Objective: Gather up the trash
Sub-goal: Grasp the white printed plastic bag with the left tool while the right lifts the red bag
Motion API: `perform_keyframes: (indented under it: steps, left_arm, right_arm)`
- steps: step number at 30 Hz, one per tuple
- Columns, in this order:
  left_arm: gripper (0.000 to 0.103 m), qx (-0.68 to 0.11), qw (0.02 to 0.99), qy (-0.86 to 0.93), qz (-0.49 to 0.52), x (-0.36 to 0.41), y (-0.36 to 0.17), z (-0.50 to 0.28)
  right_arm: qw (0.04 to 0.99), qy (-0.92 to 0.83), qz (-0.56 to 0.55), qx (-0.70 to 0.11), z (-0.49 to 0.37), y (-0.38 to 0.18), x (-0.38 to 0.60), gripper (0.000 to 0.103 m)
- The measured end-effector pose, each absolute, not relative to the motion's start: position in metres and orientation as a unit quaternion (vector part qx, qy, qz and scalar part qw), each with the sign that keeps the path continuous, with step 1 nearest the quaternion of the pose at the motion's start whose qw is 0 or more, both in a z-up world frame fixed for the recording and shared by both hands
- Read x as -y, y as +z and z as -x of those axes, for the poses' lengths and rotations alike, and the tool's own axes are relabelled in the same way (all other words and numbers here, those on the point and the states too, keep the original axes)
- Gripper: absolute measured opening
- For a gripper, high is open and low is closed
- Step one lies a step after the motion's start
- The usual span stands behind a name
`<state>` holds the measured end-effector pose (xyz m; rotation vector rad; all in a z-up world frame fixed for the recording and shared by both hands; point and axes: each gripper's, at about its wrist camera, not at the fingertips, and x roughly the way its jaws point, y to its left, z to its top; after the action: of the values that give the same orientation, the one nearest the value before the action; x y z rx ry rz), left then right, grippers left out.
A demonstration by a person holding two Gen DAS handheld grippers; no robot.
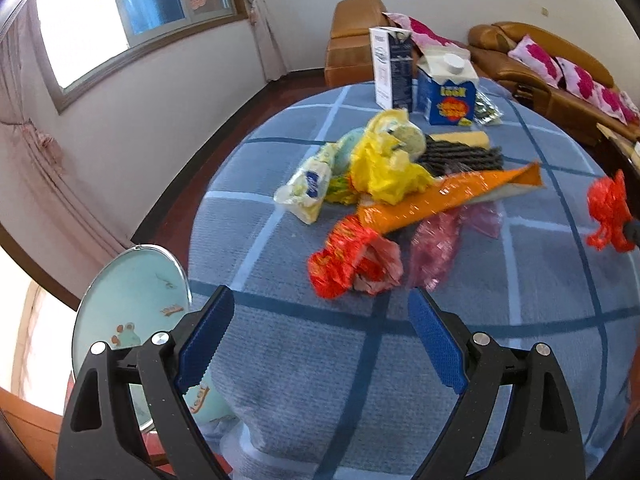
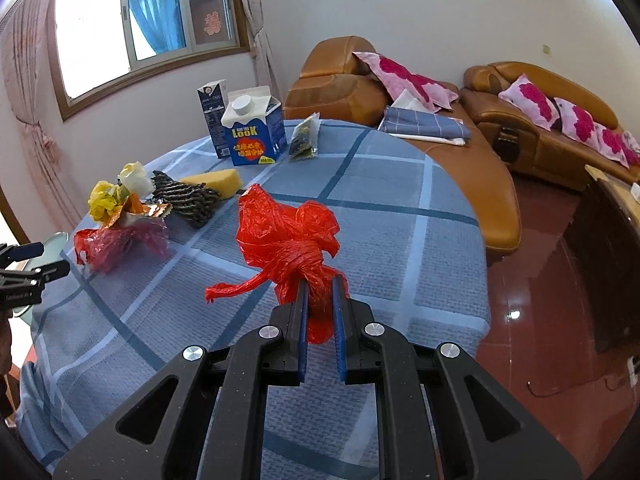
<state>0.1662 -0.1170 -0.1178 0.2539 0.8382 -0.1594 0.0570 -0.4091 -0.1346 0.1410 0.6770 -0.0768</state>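
Right claw (image 2: 320, 280): clenched on the knotted neck of a red plastic bag (image 2: 286, 236). The bag stands up from between the pads, held clear above the desk (image 2: 400, 216); a twisted tail hangs off the knot to the left. Judgement: thin film, near weightless, soft and crinkly. The knot is the only firm part, so the present hold is the right one. Loose film would slide or tear under a pinch.

Left claw (image 1: 322, 308): released, jaws wide, nothing between the pads. It hovers over the near edge of the desk, pointing at the trash heap.

Landmark: blue LOOK carton (image 1: 448, 92), at the far side of the desk.
- Tall dark-blue carton (image 1: 394, 68) touches or nearly touches it on the left. Both probably empty: light, stiff walls, grip across the flat sides.
- Small clear packet (image 1: 486, 110) just to its right.
- Nearer the claw from the carton: yellow sponge (image 1: 460, 140) and a dark ridged wrapper (image 1: 460, 158).
- Nearer again: yellow plastic bag (image 1: 384, 164), crumpled, and a white-green wrapper (image 1: 306, 192) to its left.
- Nearest the left claw: long orange snack wrapper (image 1: 436, 200), its crumpled red end (image 1: 340, 260), and pink cellophane (image 1: 434, 248) beside it.

Judgement: wrappers are slick foil and film, easily crushed and not fragile. Best taken at a crumpled bunch, not a flat face. The red end is the closest candidate.
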Motion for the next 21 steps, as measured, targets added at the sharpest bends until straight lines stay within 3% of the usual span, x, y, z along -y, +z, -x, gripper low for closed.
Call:
perform_keyframes:
  steps: [11,21]
  left_arm:
    - [0.087,-0.402,0.908,-0.034,-0.110,0.085,-0.107,-0.197]
    - [0.086,-0.402,0.904,-0.068,-0.128,0.107,-0.117,-0.237]
  right_arm:
    - [0.941,-0.037,-0.068,-0.329,-0.063,-0.135,0.412,0.012]
    - [0.942,-0.039,-0.068,-0.326,-0.104,-0.124,0.411,0.012]
